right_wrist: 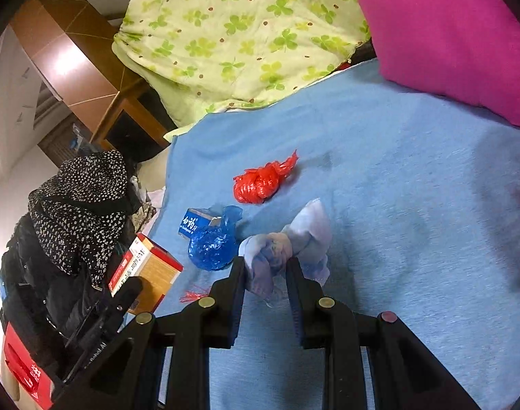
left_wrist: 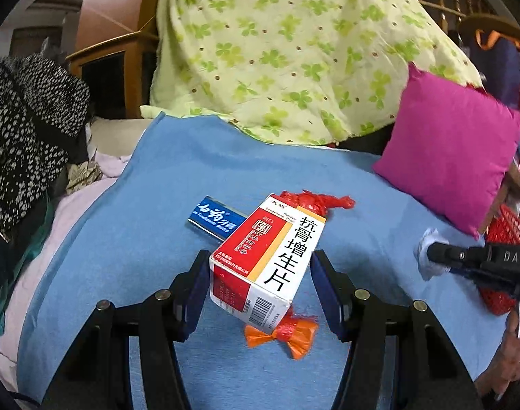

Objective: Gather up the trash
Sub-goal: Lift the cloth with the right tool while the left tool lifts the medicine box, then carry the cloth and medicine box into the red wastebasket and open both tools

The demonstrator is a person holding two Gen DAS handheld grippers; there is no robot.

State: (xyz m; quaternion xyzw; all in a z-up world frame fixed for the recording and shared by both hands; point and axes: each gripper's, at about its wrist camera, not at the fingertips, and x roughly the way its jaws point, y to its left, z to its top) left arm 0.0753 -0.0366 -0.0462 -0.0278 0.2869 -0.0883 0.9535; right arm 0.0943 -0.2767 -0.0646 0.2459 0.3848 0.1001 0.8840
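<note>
My left gripper [left_wrist: 258,268] is shut on a red and white medicine box [left_wrist: 267,256] and holds it above the blue blanket [left_wrist: 178,177]. A blue toothpaste box [left_wrist: 214,220], a red bag knot [left_wrist: 314,201] and an orange bag knot [left_wrist: 287,336] lie under and behind it. My right gripper [right_wrist: 265,266] is shut on a knotted white plastic bag [right_wrist: 287,242]. A knotted blue bag [right_wrist: 212,242], the toothpaste box [right_wrist: 195,223] and a red bag knot [right_wrist: 260,184] lie ahead of it. The medicine box [right_wrist: 147,270] shows at the left.
A magenta pillow [left_wrist: 451,157] lies at the right. A green clover quilt [left_wrist: 294,51] is piled at the back. A black and white spotted garment [left_wrist: 27,130] lies left of the blanket. A red basket [left_wrist: 502,239] sits at the right edge.
</note>
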